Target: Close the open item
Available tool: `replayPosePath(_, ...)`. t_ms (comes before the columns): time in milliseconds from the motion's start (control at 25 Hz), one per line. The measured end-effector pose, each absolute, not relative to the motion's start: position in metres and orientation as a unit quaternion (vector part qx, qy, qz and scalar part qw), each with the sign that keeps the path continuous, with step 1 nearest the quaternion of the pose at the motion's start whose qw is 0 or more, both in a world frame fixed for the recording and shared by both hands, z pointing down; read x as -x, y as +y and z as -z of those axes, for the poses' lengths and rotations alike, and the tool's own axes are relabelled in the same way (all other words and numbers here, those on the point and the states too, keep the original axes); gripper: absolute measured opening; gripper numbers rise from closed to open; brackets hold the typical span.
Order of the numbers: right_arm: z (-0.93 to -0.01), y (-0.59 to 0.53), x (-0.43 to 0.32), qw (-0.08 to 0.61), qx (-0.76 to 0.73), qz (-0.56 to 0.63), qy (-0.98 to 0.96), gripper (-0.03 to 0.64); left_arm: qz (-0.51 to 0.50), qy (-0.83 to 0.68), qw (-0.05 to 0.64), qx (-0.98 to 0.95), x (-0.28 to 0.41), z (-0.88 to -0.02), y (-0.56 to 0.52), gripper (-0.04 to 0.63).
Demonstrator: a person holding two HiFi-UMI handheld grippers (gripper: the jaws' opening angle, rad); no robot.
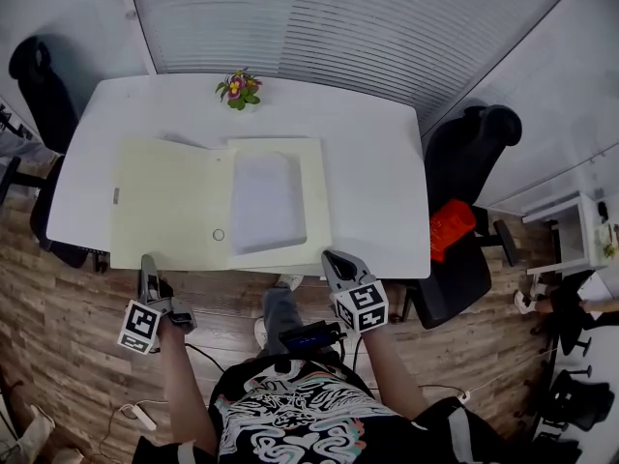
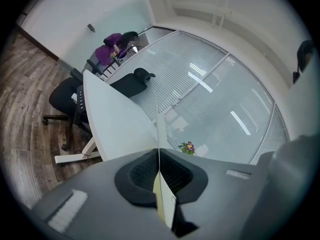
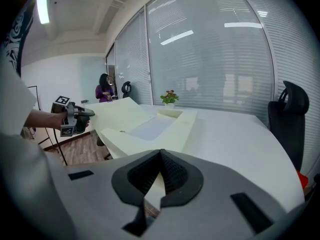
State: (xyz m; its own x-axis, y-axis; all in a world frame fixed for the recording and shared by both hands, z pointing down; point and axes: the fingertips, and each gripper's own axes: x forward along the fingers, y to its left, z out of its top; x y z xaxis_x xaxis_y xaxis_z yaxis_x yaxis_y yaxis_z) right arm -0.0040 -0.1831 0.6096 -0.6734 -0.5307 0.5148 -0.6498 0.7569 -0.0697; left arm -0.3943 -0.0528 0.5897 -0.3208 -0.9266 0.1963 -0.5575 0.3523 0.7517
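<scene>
While left tongs (image 2: 159, 163) pinch the folder (image 1: 164, 201), right tongs (image 3: 161, 155) closed, the white table (image 1: 377, 182) meets blinds (image 1: 368, 27)

The folder (image 1: 174, 206) is a plain pale cream all over. The paper (image 1: 266, 201) in it is white with a faint lilac cast. The worktop (image 1: 377, 172) is plain white. At its 12 o'clock edge the flowers (image 1: 239, 89) show pink and yellow over green leaves. The left claw (image 1: 148, 262) and right claw (image 1: 336, 259) are grey with black ribbed pads (image 2: 142, 173), and each carries a cube of black-and-white square markers. The chair (image 1: 44, 95) at 9 o'clock and the chair (image 1: 469, 153) at 3 o'clock are black; the second holds a bright red object (image 1: 447, 230). The floor (image 1: 58, 336) is brown wood in a plank pattern. The blinds (image 1: 338, 27) are pale grey with fine slats. The shirt (image 1: 290, 423) is black with white and teal swirls.
</scene>
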Motion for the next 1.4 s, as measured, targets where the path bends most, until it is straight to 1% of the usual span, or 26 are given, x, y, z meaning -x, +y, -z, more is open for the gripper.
replayPosePath(840, -0.611, -0.183, 0.006, 0.242, -0.335, -0.124, -0.902, 0.002, 0.283, -0.715, 0.263, -0.583, 0.369, -0.544, -0.063, 0.001)
replayPosePath(1400, -0.612, -0.185, 0.006, 0.24, -0.338, -0.124, -0.902, 0.002, 0.275, -0.686, 0.255, -0.624, 0.346, -0.523, -0.071, 0.002)
